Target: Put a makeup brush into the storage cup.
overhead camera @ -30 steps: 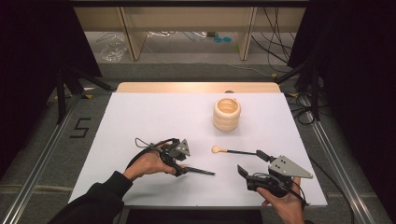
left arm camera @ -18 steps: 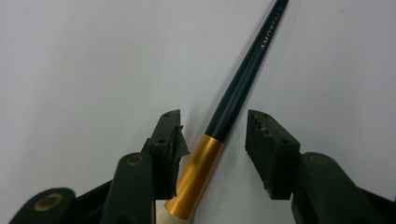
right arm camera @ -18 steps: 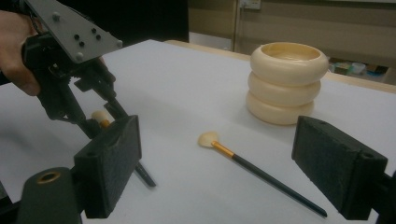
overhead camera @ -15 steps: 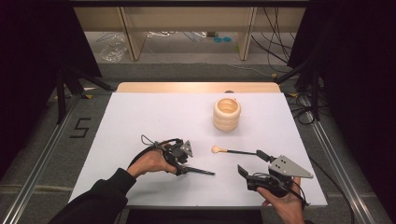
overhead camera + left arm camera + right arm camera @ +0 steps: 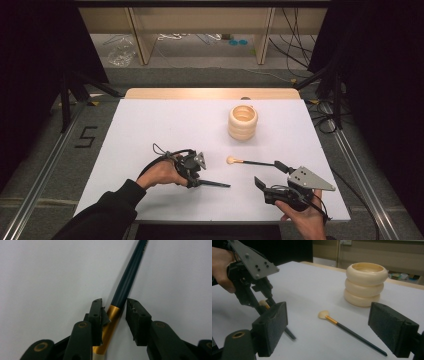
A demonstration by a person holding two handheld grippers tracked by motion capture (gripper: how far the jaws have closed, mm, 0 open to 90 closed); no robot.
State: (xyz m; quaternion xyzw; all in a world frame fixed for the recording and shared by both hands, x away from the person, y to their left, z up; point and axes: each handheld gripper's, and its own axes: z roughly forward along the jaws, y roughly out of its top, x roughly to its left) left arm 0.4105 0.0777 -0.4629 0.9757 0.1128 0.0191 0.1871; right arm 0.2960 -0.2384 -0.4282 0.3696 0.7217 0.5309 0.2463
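Two makeup brushes lie on my white table (image 5: pixel 150 125), and the left one is the harder to read: from the high view its bristle end is hidden under my left gripper (image 5: pixel 192 172), with only the dark handle of that left brush (image 5: pixel 212 183) sticking out toward the right. My left gripper view shows the jaws standing either side of the gold ferrule where it meets the slim dark handle, the left pad against the metal and a sliver of table visible before the right pad, so they straddle the brush loosely without clamping it; the brush's far tip is cut off at the top edge. Next to the right lies the second brush (image 5: pixel 252 162), free on the table, with a pale rounded tuft, a short gold collar and a long thin black handle. Beyond it stands one cream-coloured holder (image 5: pixel 243 121), smooth and shaped like three stacked rings, hollow at the top. Farthest right, my right gripper (image 5: pixel 262 186) hovers near the table's front edge, its two foam-padded jaws spread wide on nothing, my hand partly cut off below.
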